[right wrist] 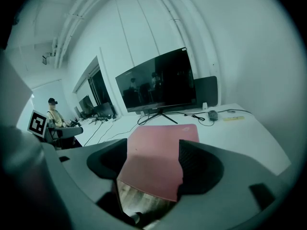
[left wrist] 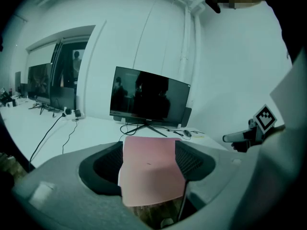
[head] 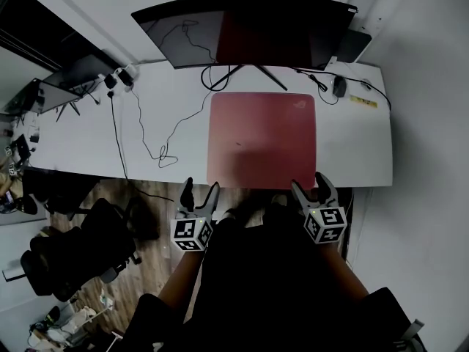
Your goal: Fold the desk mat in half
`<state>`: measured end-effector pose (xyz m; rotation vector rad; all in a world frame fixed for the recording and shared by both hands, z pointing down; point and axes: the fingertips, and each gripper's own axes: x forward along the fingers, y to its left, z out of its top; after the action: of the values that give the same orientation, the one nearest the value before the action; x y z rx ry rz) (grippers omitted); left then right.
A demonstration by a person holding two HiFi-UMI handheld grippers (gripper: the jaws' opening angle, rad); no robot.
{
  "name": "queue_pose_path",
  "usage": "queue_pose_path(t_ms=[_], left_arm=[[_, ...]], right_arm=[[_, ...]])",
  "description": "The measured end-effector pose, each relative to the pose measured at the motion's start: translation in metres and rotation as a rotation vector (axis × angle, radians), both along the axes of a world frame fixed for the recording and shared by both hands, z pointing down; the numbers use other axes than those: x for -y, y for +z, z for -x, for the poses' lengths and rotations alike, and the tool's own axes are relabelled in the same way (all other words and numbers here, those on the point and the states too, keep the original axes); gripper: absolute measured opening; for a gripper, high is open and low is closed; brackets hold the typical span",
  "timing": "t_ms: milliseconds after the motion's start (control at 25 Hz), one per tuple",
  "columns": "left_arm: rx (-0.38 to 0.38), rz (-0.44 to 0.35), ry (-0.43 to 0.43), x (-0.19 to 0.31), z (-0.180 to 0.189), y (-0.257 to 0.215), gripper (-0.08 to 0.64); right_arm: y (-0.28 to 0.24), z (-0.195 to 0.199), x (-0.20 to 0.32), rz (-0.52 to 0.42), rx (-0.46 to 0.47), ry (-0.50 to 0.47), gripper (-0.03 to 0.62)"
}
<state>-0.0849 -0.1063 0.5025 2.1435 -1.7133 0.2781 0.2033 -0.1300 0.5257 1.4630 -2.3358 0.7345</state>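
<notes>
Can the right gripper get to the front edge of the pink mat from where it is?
Probably yes. The right hand-held gripper hovers open just in front of the flat pink rectangular desk mat, at its near right corner, and nothing lies between them on the white desk.

I'm reading the desk mat (head: 262, 138) as smooth and matt, while the desk (head: 88, 138) is showing a plain, smooth white finish. The monitor (head: 242, 35) screen is reflecting glossily, and the floor (head: 157, 210) is looking like grained wood planks.
</notes>
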Motion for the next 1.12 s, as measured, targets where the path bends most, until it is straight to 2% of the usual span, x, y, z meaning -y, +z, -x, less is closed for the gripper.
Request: queue_pose_path(t_ms=[160,280,560,720,840,1000,1120], left_arm=[[-0.034,0.012,-0.086,0.001,0.004,0.018,0.327],[-0.065,0.067,-0.134,0.001,0.008,0.045,0.327],[-0.144,0.246,-0.073,0.002,-0.001,0.109,0.327],[-0.252,0.332,-0.172,-0.006,0.022,0.144,0.327],[-0.276,0.364,-0.211,-0.011,0.035,0.162,0.327],[-0.308,0.405,-0.238,-0.011,0.045,0.188,0.327],[-0.349,0.455,-0.252,-0.013,0.044,0.210,0.327]], right_arm=[[0.028,-0.017,-0.003,0.055,-0.011,-0.030,0.321],[0.055,-0.027,-0.010,0.115,-0.018,-0.038,0.321],[0.134,-0.049,-0.028,0.315,-0.013,0.031,0.321],[0.162,-0.051,-0.033,0.390,-0.013,0.083,0.321],[0.177,-0.052,-0.034,0.441,0.016,0.127,0.321],[0.192,-0.046,-0.036,0.481,-0.003,0.121,0.321],[0.199,-0.050,-0.037,0.510,-0.001,0.162,0.321]])
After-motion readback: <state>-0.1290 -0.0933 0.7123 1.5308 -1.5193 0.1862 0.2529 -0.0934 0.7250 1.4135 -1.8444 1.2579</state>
